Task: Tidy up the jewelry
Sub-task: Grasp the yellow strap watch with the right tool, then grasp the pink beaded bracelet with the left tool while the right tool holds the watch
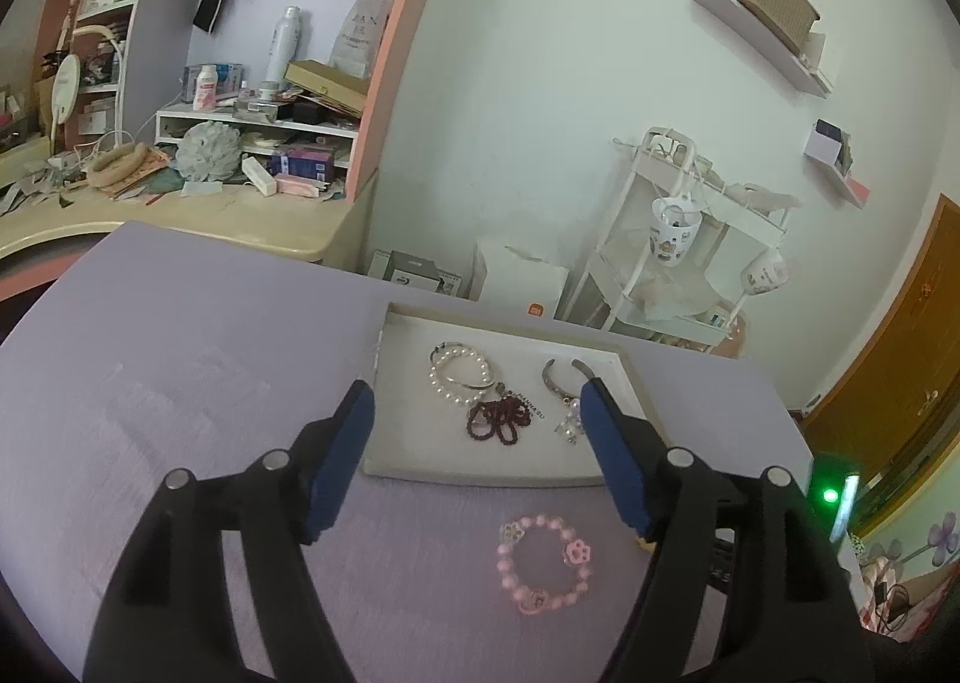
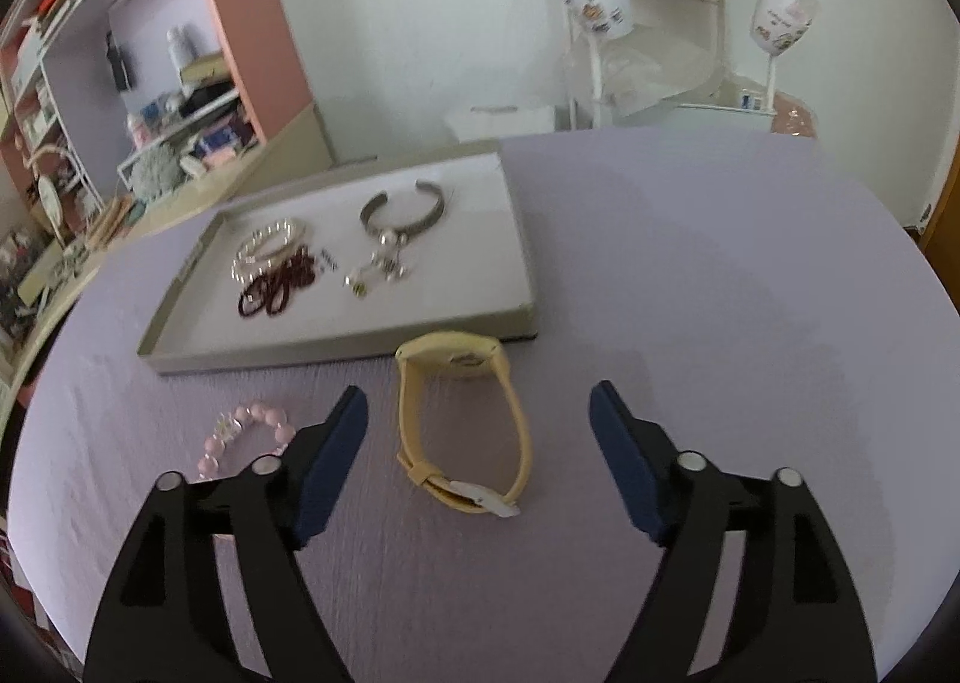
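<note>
so both grippers gape empty — tray (image 2: 180,317) holds four pieces, table (image 2: 690,293) two.

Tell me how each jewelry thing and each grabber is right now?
left gripper: open, holding nothing
right gripper: open, holding nothing
tray: on the table, holding jewelry
pearl bracelet: in the tray
dark red beads: in the tray, bunched
silver bangle: in the tray
pink bracelet: on the table, outside the tray
yellow watch: on the table, strap buckled
</note>
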`<state>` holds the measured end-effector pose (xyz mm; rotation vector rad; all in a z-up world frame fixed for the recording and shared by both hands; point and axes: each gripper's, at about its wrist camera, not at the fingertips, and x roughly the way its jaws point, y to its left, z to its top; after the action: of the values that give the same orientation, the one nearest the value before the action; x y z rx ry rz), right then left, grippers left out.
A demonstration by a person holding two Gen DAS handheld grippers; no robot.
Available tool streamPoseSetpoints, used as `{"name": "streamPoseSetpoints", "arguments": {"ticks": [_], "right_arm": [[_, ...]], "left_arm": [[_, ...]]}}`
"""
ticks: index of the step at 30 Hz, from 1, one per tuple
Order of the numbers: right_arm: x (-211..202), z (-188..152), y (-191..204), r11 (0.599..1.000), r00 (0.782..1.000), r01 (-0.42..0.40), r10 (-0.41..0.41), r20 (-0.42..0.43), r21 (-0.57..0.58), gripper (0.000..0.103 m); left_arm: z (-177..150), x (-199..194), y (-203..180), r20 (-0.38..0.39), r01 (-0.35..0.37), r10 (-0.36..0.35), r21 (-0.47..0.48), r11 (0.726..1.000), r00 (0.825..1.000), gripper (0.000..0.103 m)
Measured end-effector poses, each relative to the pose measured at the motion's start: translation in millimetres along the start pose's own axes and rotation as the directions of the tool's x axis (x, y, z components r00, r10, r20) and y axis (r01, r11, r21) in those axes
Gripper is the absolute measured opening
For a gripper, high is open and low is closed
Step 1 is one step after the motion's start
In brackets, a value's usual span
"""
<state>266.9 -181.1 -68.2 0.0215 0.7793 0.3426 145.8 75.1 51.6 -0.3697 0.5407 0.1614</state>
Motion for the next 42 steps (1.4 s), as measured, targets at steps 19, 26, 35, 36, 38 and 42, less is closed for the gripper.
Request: {"name": "streamPoseSetpoints", "arguments": {"ticks": [19, 26, 35, 36, 38, 42], "right_arm": [[27.8, -1.4, 3.0, 0.998, 0.996, 0.054, -0.056, -0.068, -0.036, 0.071], [23.0, -6.1, 5.5, 0.998, 0.997, 0.02, -0.024, -0.076, -0.052, 0.038], [-7.7, -20.3, -2.9, 1.0, 0.999, -0.024, 0.024, -0.041, 0.003, 0.036], [-9.8, -20.0, -4.1, 1.0, 0.999, -0.026, 0.026, -0.037, 0.008, 0.036], [-17.2, -19.7, -6.6, 0.999, 0.999, -0.031, 0.031, -0.022, 0.017, 0.036], [-28.6, -17.6, -6.4, 0.999, 0.999, -0.032, 0.032, 0.007, 0.021, 0.036]], "left_arm": [[-6.7, -13.2, 12.0, -0.007, -0.019, 0.019, -0.022, 1.0, 1.0, 0.075], [-13.4, -5.8, 6.2, -0.04, -0.01, 0.01, -0.009, 1.0, 0.999, 0.075], [-39.2, 27.9, -12.1, -0.155, 0.014, -0.006, 0.052, 0.999, 0.988, 0.076], [-44.4, 35.1, -15.1, -0.175, 0.015, -0.003, 0.066, 0.998, 0.985, 0.076], [-52.7, 45.0, -19.6, -0.204, 0.019, -0.002, 0.085, 0.996, 0.979, 0.076], [-67.6, 62.1, -28.9, -0.25, 0.028, 0.003, 0.121, 0.992, 0.968, 0.076]]}}
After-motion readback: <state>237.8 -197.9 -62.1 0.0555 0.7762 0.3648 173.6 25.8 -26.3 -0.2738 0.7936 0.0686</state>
